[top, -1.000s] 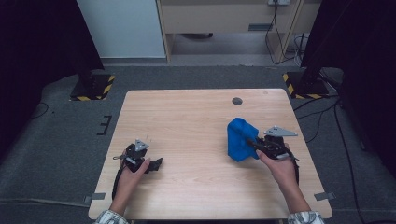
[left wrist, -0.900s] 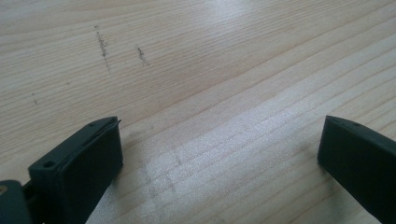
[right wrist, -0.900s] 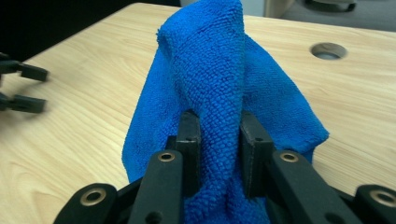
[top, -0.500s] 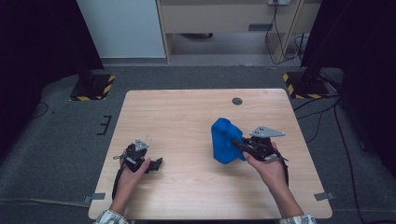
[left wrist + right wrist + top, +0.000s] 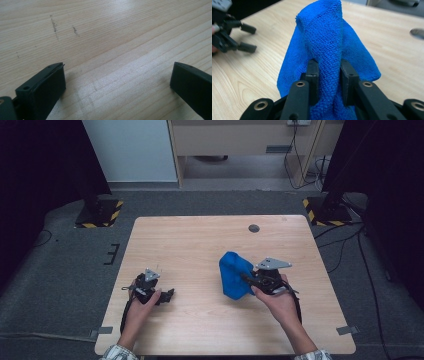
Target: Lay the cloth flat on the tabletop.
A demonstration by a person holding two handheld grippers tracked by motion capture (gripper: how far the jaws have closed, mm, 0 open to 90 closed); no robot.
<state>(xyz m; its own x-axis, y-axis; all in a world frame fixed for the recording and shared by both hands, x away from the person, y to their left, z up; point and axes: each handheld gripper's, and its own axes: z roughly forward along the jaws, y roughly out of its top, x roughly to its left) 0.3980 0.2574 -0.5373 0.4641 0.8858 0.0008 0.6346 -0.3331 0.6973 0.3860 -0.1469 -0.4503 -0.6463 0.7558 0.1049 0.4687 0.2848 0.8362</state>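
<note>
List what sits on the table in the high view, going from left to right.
left gripper, resting open in the person's left hand → blue cloth, bunched and pinched at its right edge → right gripper, shut on the cloth, in the right hand. Farther back, the small dark round spot on the table overlaps the right gripper's span.

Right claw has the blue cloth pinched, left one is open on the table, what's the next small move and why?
Probably carry the blue cloth a little further toward the left claw. The right claw pinches a bunched fold, the rest hangs loose, and the left claw's jaws stand open, apart from it.
</note>
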